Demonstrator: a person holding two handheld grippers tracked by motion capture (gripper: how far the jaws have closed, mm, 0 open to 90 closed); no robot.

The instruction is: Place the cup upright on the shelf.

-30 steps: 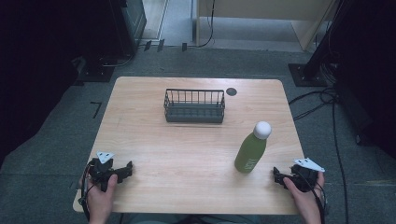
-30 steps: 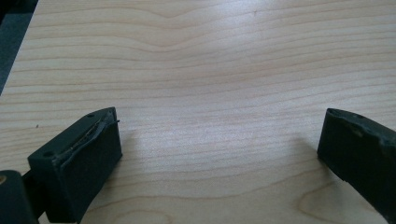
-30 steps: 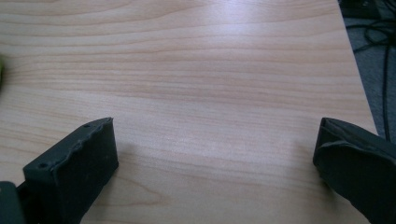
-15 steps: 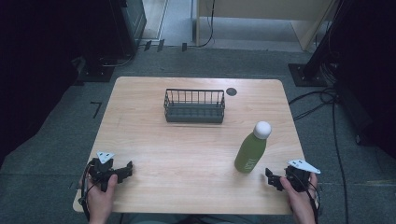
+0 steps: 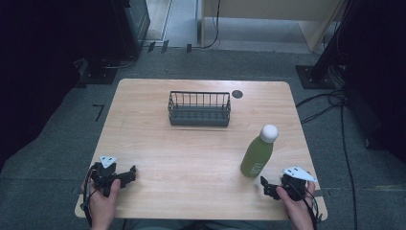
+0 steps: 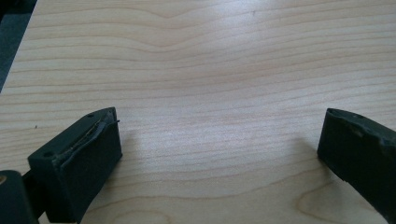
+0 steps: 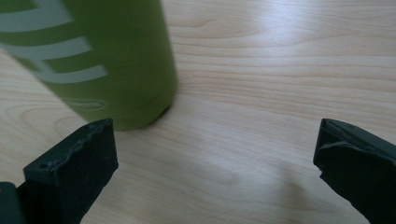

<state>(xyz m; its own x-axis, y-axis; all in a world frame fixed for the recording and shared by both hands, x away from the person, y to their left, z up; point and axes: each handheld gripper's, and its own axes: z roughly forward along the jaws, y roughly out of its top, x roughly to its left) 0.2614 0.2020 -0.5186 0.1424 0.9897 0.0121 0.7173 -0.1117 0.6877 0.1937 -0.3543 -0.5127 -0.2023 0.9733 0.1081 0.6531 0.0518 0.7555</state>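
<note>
Here my right gripper [image 5: 266, 186] waits, jaws apart, just beside the green bottle [image 5: 257, 154]; my left gripper [image 5: 128, 175], also agape, sits well apart from it.

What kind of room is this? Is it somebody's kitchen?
Probably not a kitchen. It looks like a lab or workshop for recording tasks: a bare wooden table on grey carpet, cables trailing across the floor, and dark equipment stands around it. Just a green bottle and a wire basket sit on the table.
</note>
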